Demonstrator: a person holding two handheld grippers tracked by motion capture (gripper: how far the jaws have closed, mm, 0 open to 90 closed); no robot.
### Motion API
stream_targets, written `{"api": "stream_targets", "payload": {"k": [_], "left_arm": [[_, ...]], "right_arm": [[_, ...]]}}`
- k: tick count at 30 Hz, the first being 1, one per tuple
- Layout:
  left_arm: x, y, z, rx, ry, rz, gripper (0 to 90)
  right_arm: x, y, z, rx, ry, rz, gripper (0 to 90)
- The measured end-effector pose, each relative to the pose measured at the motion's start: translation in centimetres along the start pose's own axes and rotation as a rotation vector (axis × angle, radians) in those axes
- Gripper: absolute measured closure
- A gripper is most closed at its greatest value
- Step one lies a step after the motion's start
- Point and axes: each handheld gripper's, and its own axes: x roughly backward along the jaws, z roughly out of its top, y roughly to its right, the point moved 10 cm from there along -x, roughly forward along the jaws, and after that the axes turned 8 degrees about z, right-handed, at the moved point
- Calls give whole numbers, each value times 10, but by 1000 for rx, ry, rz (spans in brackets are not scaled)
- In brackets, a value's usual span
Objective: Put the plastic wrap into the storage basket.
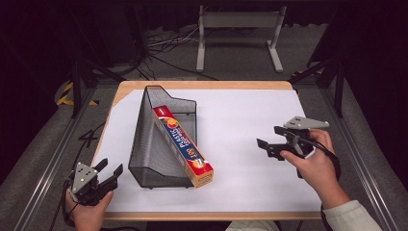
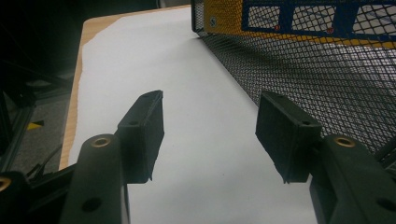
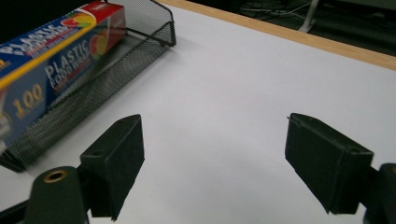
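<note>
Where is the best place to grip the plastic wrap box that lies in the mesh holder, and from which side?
Probably the near end of the plastic wrap box, which sticks out past the open front of the mesh holder. The mesh covers the rest of its sides. The right tongs, open and close by, could come from the right and close across the narrow width.

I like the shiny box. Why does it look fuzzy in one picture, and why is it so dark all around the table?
Right gripper view: the box sits close to the camera, so its near end blurs. High view: light falls on the white sheet, the floor around stays dim. Left gripper view: the mesh basket casts a shadow on the sheet beside it.
</note>
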Motion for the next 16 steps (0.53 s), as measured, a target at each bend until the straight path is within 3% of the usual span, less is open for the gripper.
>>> {"api": "stream_targets", "payload": {"k": [5,8,11,16], "left_arm": [[1,-2,0,22,1,-5,424],[2,-2,-1,26,0,-8,424],[3,-1,1,24,6,-11,424],[0,1,1,16,6,-23,424]], "right_arm": [[11,19,-44,-25,36,6,198],[9,30,-68,-48,59,-25,208],[5,36,-86,-73,73,-24,224],[6,38,-93,-38,73,-29,222]]}}
